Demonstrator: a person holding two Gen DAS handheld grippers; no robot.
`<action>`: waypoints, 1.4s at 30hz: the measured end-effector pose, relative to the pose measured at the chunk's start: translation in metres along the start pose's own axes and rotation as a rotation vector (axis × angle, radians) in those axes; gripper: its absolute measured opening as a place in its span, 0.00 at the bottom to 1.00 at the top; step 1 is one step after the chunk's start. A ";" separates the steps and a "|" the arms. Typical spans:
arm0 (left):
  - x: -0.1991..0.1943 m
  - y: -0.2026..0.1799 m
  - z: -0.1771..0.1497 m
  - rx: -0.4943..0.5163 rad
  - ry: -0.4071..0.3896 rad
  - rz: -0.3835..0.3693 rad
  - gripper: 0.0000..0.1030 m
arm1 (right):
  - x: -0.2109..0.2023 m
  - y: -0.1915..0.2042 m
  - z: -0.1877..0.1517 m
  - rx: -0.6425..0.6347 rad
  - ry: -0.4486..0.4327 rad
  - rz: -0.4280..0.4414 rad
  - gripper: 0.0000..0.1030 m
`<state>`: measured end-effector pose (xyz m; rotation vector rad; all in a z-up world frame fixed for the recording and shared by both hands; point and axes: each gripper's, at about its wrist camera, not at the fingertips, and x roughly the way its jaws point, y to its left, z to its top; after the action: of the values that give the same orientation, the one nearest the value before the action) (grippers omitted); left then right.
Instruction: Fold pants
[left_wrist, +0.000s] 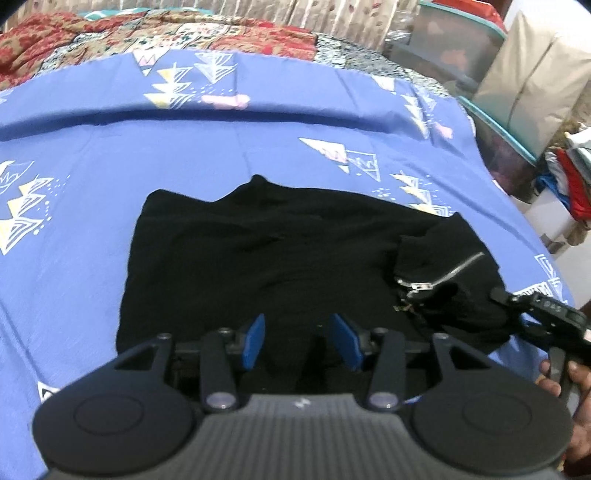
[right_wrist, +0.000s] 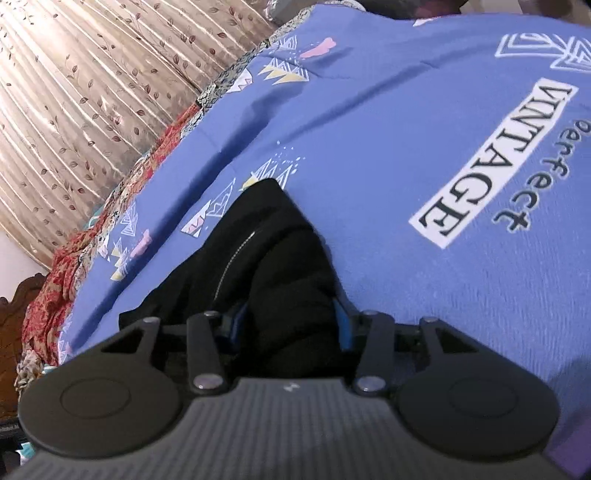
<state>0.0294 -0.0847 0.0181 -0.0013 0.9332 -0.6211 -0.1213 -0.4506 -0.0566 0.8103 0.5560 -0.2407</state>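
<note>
Right gripper clamped on bunched black pants, zipper showing, over blue patterned sheet; leaf-print curtain beyond.

Soft, even daylight — fisheye-bowed edges (slight blur throughout)

The folded pants lie on the bedsheet directly ahead of the left gripper. Their zipper sits ahead and to its right, with the right gripper farther right at the pants' edge. A patterned quilt lies beyond the sheet.
</note>
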 end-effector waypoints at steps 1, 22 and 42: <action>-0.001 -0.001 0.000 0.002 -0.001 -0.004 0.41 | 0.000 0.004 0.000 -0.020 0.018 -0.013 0.36; 0.003 -0.023 0.040 -0.026 0.006 -0.144 0.49 | -0.019 0.118 -0.033 -0.405 0.004 0.076 0.22; 0.078 -0.132 0.082 0.204 0.158 -0.160 0.34 | -0.026 0.159 -0.070 -0.643 -0.016 0.055 0.23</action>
<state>0.0591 -0.2546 0.0442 0.1586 1.0246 -0.8730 -0.1040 -0.2915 0.0170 0.1985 0.5511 -0.0097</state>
